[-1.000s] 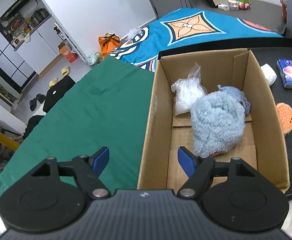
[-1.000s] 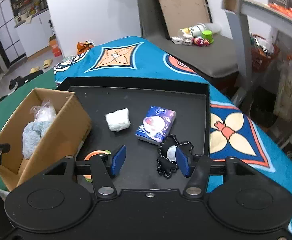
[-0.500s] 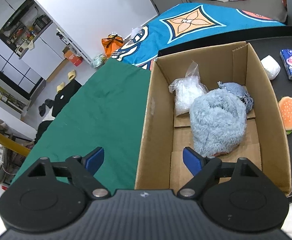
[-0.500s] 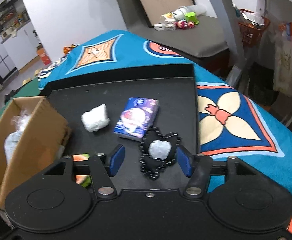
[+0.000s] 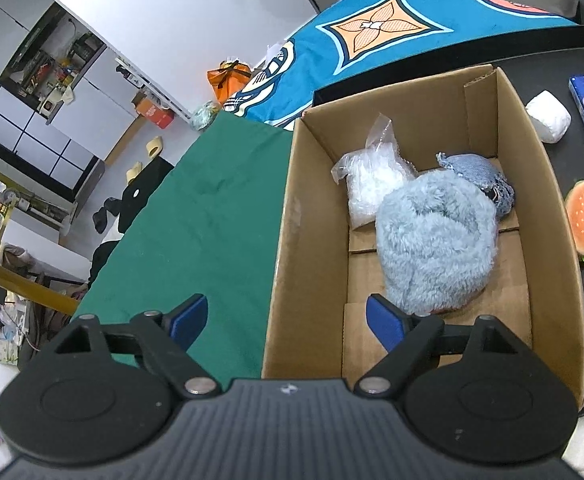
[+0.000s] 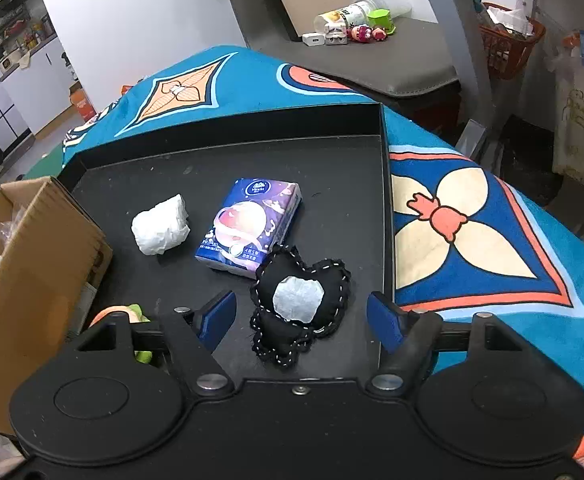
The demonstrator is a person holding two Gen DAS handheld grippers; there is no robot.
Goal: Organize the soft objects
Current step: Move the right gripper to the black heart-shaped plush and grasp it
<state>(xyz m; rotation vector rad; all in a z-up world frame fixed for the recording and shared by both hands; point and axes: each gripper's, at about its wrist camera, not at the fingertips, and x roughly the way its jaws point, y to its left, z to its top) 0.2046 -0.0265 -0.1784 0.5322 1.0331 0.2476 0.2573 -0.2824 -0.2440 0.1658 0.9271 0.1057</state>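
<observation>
The right gripper (image 6: 301,320) is hanging over the black tray (image 6: 332,168), its blue fingers (image 6: 384,326) opening wide, and the black heart-shaped cushion (image 6: 300,304) is lying on the tray between them with neither pad touching it. The cushion is carrying a pale patch in its middle and white stitching along its edge. Its far edge is touching the blue tissue pack (image 6: 252,226), which is lying flat just beyond. A white crumpled wad (image 6: 160,230) is sitting near the pack on the side toward the cardboard box (image 6: 32,264). An orange burger-shaped plush (image 6: 112,314) is peeking out behind the gripper's left finger, close to the box wall.

The left gripper (image 5: 286,322) is standing wide open and holding nothing, one finger over the green cloth (image 5: 196,232) and the other finger (image 5: 384,326) inside the box, so that the box's near wall is lying between them. In the box a fluffy grey-blue bundle (image 5: 436,240) is resting in the middle, with a clear plastic bag (image 5: 372,180) and a small blue knitted piece (image 5: 480,176) beside it at the far end. The tray is sitting on a blue patterned blanket (image 6: 472,220).
</observation>
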